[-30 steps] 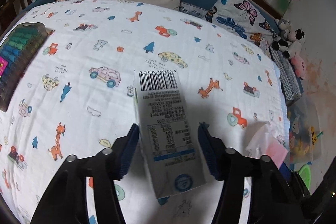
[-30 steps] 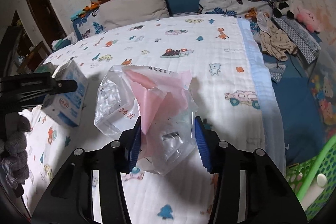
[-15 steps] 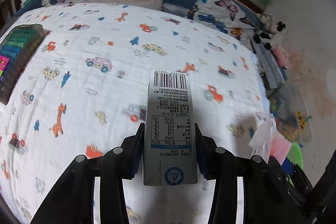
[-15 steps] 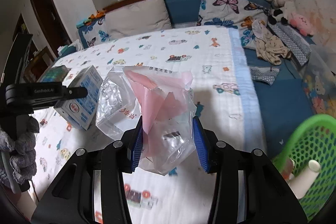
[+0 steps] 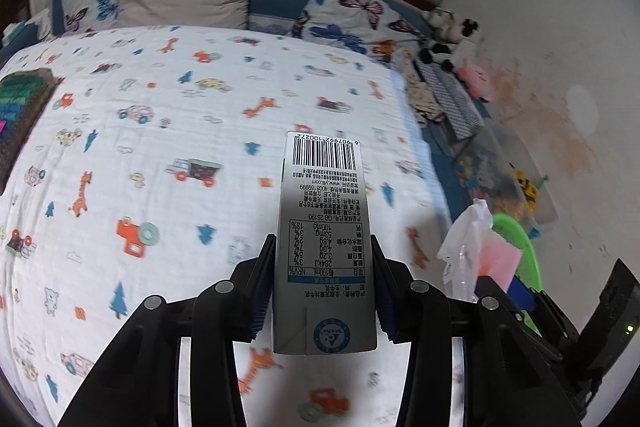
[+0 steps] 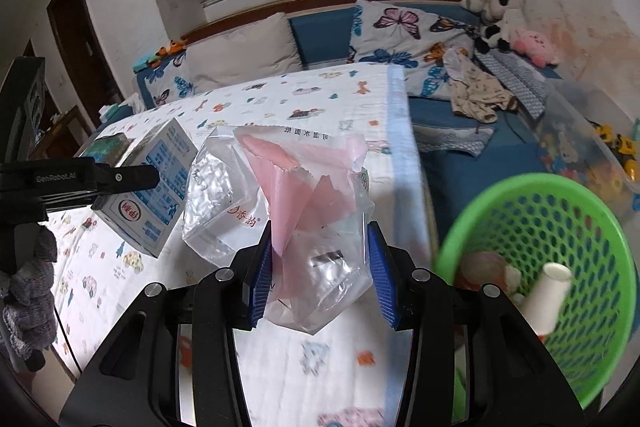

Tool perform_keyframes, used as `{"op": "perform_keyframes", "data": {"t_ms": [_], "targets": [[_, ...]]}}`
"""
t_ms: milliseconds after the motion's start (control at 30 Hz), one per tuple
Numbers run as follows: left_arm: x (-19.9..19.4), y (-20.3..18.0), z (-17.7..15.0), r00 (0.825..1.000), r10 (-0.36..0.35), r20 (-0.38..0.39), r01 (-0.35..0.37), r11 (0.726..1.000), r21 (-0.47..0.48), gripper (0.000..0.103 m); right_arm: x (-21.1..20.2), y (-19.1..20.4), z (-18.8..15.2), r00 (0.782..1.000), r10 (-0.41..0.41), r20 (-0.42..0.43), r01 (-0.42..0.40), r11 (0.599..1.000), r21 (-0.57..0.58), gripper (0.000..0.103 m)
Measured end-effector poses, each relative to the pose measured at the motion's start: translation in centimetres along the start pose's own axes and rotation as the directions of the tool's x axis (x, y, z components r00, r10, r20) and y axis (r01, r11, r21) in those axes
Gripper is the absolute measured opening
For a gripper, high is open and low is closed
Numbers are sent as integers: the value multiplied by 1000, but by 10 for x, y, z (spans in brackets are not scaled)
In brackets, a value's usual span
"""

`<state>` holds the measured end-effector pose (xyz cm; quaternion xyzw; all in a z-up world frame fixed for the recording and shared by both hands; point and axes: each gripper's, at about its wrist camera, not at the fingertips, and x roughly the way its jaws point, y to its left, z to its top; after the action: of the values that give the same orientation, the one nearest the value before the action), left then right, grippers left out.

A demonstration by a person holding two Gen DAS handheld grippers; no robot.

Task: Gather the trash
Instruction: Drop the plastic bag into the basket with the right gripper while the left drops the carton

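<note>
Left wrist: milk carton (image 5: 325,259) clamped upright between left gripper (image 5: 320,291) pads.

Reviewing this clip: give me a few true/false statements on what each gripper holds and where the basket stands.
1. The left gripper is shut on the milk carton. True.
2. The right gripper is empty. False: it is shut on the plastic bag.
3. The green basket stands on the bed. False: it stands beside the bed.
4. A paper cup lies in the basket. True.
</note>
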<state>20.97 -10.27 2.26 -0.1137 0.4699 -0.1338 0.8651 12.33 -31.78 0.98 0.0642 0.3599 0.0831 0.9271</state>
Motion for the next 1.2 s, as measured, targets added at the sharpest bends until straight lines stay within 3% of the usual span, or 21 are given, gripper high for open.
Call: {"op": "perform_keyframes", "data": {"t_ms": [367,800,1200], "targets": [[-8,-60,-13,997,-74,-10,75,993,96,42,-44,-56,-21,993,-118,20,116,990,83,45],[2,-138,-23,988,-144,-50,152,967,204,42,-67,-121,-48,964,-266,-20,266,948,174,48],[20,-194,-33,975,-199,-103,220,936,276,42,-76,-161,-73,940,-336,-58,340,909,242,70]]}}
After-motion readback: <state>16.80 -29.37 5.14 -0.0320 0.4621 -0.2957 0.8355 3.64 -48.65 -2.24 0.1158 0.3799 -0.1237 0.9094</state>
